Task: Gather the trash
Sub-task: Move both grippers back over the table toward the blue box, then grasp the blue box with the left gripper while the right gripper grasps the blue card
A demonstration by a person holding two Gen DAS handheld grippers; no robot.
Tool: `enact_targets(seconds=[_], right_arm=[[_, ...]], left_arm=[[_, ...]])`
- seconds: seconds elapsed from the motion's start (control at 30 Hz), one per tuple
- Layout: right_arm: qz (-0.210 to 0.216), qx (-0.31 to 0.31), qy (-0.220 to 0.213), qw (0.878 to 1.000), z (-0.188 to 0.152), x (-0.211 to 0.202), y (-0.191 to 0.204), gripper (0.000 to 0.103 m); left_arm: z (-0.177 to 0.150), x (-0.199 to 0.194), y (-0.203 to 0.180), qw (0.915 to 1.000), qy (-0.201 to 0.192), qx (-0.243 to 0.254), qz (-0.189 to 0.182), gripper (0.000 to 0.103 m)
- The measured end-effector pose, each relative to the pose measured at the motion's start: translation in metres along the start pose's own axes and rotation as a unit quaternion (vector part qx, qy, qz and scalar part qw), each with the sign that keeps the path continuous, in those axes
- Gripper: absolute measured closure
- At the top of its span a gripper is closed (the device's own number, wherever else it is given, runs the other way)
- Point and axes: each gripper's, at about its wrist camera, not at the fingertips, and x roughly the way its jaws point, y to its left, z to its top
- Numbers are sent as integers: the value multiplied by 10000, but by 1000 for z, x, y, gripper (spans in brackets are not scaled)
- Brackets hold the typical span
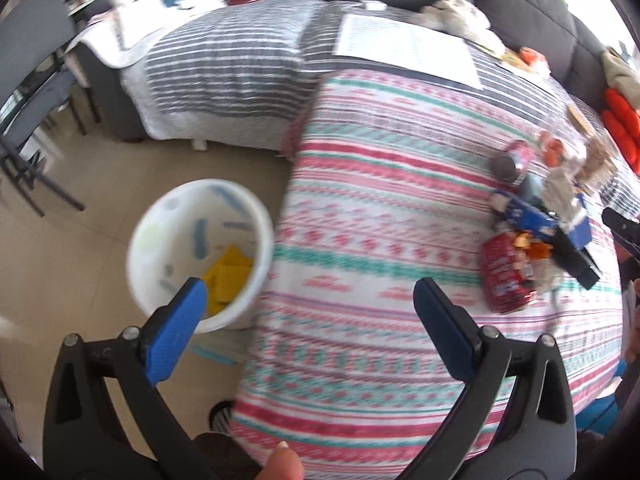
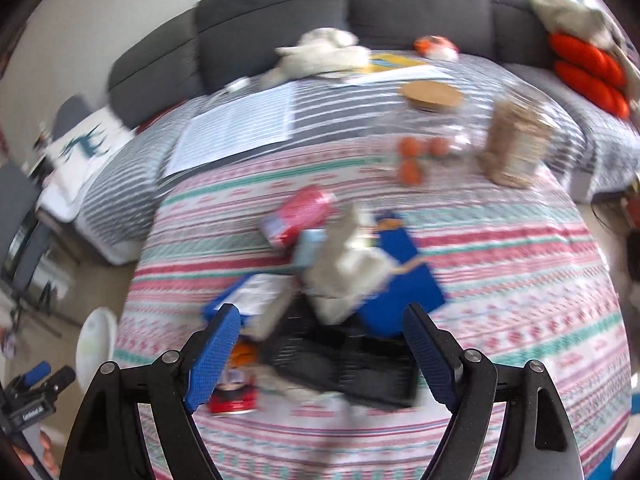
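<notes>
A pile of trash lies on the patterned blanket (image 1: 380, 240): a red can (image 1: 505, 278), a second red can (image 1: 514, 158), a blue carton (image 1: 528, 216) and a black tray (image 1: 576, 258). A white bin (image 1: 200, 248) stands on the floor to the left, with yellow trash (image 1: 228, 276) inside. My left gripper (image 1: 310, 300) is open and empty, above the blanket's edge beside the bin. My right gripper (image 2: 320, 340) is open and empty, just above the black tray (image 2: 360, 368), crumpled paper (image 2: 344, 276), blue carton (image 2: 400, 280) and red can (image 2: 298, 216).
A paper sheet (image 1: 404, 46) and a grey striped blanket (image 1: 224, 68) lie at the back, before a dark sofa (image 2: 280, 12). A brown bag (image 2: 516, 144), small orange balls (image 2: 412, 156) and orange cushions (image 2: 588, 72) lie beyond the pile. A grey chair (image 1: 28, 64) stands at left.
</notes>
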Motion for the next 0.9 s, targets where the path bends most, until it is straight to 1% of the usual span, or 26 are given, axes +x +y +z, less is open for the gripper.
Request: enact_targets(seconds=[0.13,0.27,0.5,0.63,0.77,0.83,0.9], right_arm=[[-174,224,54,9996,1,0,-40,18],[-277,359,108,9989,-3,0,-69,18],[-333,571,153,9977,-3,3,-105,18],[-362,555,205,9976,-2,9,-117,18],[-318,513,250,9979,-1,18,-121,18],[-206,529,281,9980,1,23,-123,18],[-101,556,301,9979,2,28,-123,18]], left_arm=[[6,5,-46,9993,32,272,-271,1],[10,11,-88,9972,88,527,-522,1],[22,29,-146,9924,116,589,-1073,1],[26,41,-173,9875,182,610,-1440,2],[31,51,-200,9848,180,781,-1539,6],[32,57,-208,9848,202,836,-1507,10],[32,64,-212,9852,252,849,-1470,21]])
